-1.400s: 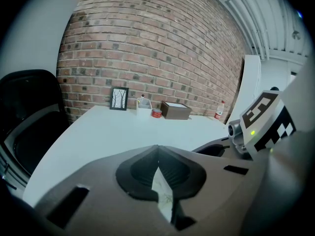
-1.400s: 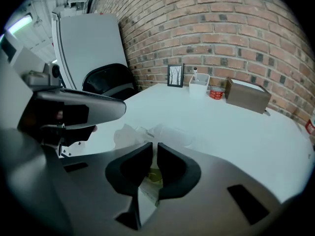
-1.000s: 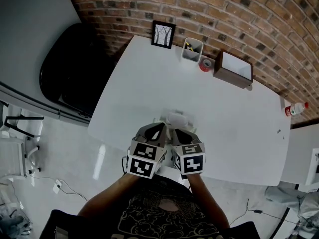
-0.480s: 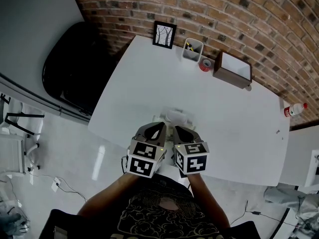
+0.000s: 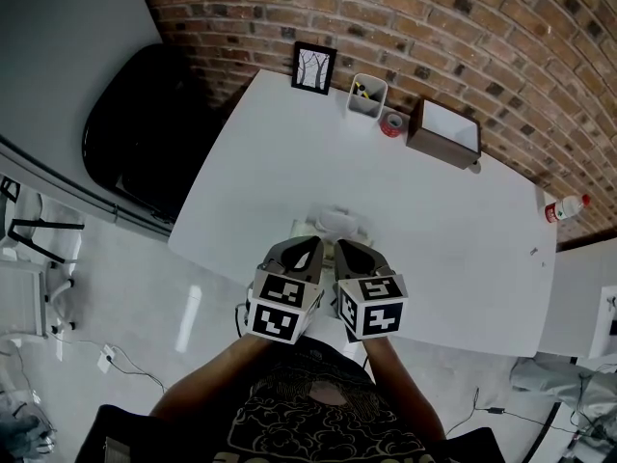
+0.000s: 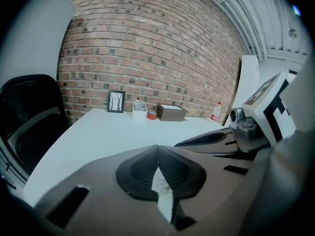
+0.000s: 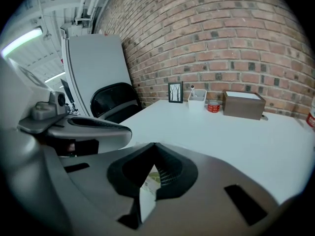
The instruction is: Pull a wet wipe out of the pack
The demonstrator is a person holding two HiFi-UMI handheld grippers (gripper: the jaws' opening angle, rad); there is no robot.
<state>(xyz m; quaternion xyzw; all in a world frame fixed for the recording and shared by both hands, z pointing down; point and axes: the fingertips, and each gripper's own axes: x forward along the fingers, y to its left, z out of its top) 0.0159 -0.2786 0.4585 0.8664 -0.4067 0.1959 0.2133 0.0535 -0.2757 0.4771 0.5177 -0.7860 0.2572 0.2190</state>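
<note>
The wet wipe pack (image 5: 334, 225) lies near the front edge of the white table (image 5: 289, 152), pale and crumpled on top. Both grippers hover side by side over its near end. My left gripper (image 5: 310, 247) has its jaws closed tip to tip, and a bit of white wipe material (image 6: 163, 190) shows through the gap below the tips (image 6: 157, 149). My right gripper (image 5: 342, 248) is also shut, and the pack's printed label (image 7: 151, 179) shows under its tips (image 7: 154, 146). Whether either tip pinches anything is hidden.
Along the far edge by the brick wall stand a framed picture (image 5: 315, 68), a white pen cup (image 5: 367, 95), a red tape roll (image 5: 391, 122) and a brown box (image 5: 443, 133). A bottle (image 5: 563, 208) stands at the far right. A black chair (image 5: 145, 114) is left of the table.
Both grippers stay shut over the pack in nearly the same place. Only the head view has shifted a little.
</note>
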